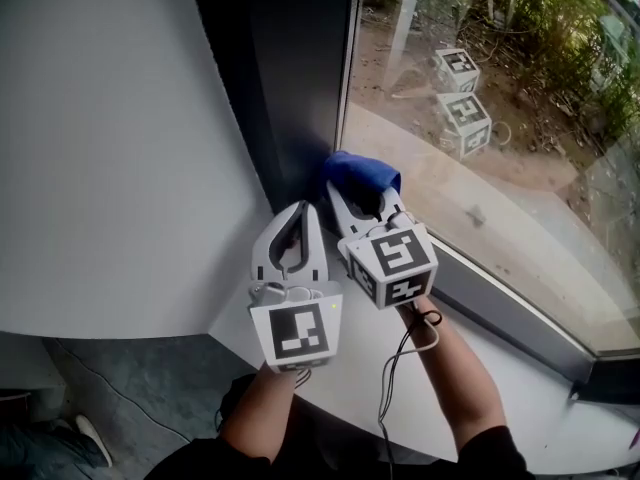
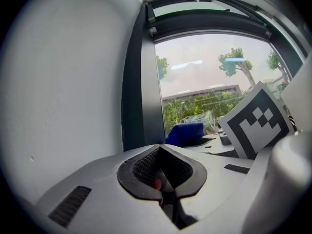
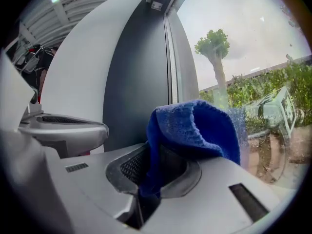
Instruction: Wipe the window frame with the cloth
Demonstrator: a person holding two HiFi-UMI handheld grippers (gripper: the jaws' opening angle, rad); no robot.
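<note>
Wiping cloth (image 3: 195,130): blue, pinched by right gripper (image 1: 356,204), jaws closed on it; held at window frame (image 1: 292,88) just ahead.
Left gripper (image 1: 299,216): jaws closed, empty, alongside.

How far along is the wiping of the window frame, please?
Done: the right gripper is shut on the blue cloth. In hand: the cloth sits at the lower corner of the dark window frame, beside the glass. Left: no wiped stretch shows, so likely most of the frame. The left gripper is shut, empty.

Blue cloth (image 1: 362,173), dark window frame (image 1: 292,78), white wall (image 1: 100,148)
</note>
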